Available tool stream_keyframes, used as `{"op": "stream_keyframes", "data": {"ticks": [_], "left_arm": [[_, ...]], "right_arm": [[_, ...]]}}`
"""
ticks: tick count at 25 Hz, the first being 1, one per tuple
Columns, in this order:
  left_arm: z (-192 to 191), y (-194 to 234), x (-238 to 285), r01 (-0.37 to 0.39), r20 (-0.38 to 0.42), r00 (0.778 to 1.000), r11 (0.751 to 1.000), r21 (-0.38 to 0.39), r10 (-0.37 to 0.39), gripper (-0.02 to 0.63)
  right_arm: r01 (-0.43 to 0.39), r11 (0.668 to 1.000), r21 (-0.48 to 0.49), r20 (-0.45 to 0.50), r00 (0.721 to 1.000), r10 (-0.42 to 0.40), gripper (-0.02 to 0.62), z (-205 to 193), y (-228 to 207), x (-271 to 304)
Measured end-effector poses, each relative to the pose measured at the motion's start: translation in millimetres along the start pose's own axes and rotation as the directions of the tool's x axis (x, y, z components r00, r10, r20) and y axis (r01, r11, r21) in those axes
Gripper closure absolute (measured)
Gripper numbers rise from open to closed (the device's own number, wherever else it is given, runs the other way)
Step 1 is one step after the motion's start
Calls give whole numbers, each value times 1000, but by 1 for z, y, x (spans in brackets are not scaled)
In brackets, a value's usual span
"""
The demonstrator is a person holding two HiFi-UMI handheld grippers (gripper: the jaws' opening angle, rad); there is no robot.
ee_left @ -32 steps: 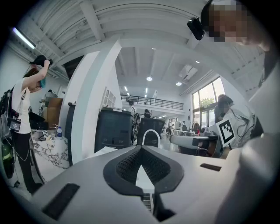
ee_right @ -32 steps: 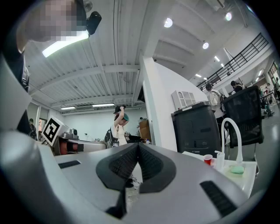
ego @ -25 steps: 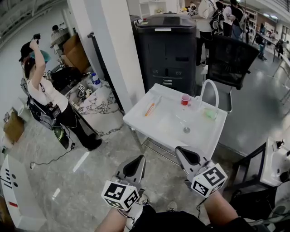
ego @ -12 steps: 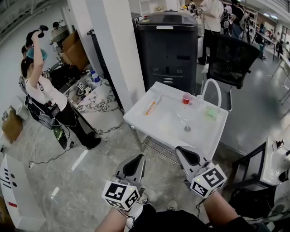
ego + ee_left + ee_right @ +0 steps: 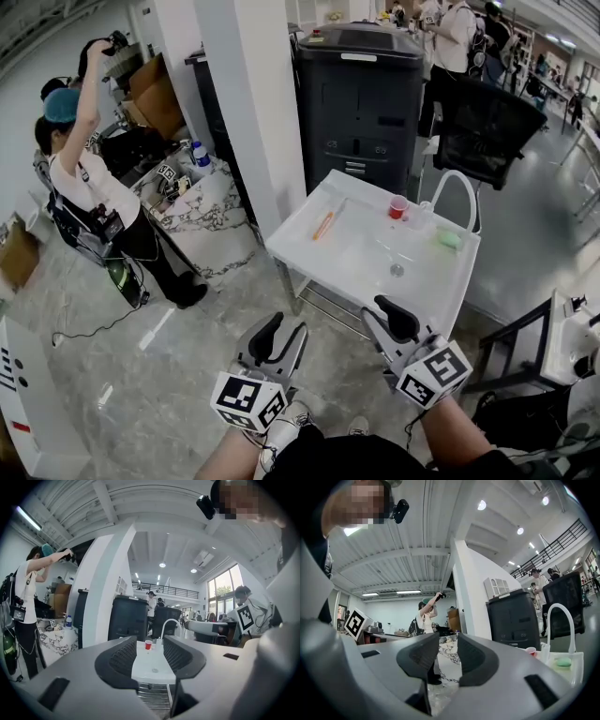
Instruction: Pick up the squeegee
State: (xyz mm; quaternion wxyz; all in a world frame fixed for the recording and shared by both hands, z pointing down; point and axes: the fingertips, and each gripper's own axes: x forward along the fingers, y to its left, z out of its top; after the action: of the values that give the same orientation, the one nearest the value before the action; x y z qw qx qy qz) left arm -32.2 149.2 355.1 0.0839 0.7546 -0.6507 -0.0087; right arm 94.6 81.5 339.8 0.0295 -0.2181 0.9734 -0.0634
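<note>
The squeegee (image 5: 323, 225), a slim orange-handled tool, lies at the far left of a white sink table (image 5: 309, 267). My two grippers hang side by side short of the table's near edge, pointing toward it. The left gripper (image 5: 272, 333) has just been opening and holds nothing; in the left gripper view (image 5: 150, 656) the table top (image 5: 152, 670) shows through the gap between its jaws. The right gripper (image 5: 394, 319) has also just been opening and stands empty; in the right gripper view (image 5: 448, 656) only floor shows between the jaws.
On the table stand a red cup (image 5: 398, 206), a green sponge (image 5: 450, 239) and a white arched faucet (image 5: 452, 187). Behind are a white pillar (image 5: 248, 112), a black machine (image 5: 361, 89) and an office chair (image 5: 492, 127). A person (image 5: 89, 187) stands at left.
Both grippers' jaws have parted from shut. I have come closer to the sink table, which now sits nearer and slightly right in the head view. The person at left has raised an arm higher.
</note>
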Motion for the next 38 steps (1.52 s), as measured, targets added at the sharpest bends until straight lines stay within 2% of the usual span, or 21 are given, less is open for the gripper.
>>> {"op": "stream_keyframes", "data": {"ticks": [12, 21, 29, 38], "left_arm": [[11, 101, -6, 42, 7, 999, 999, -3, -42, 422], [9, 135, 7, 81, -18, 997, 997, 11, -81, 419], [5, 138, 37, 99, -44, 994, 995, 20, -98, 411], [7, 140, 121, 109, -65, 992, 994, 15, -107, 411]], "right_arm": [[56, 998, -17, 1, 998, -56, 456, -6, 32, 86], [79, 996, -34, 0, 997, -79, 456, -10, 33, 124], [105, 994, -20, 9, 994, -105, 456, -12, 4, 131], [126, 992, 0, 8, 992, -126, 456, -7, -76, 156]]}}
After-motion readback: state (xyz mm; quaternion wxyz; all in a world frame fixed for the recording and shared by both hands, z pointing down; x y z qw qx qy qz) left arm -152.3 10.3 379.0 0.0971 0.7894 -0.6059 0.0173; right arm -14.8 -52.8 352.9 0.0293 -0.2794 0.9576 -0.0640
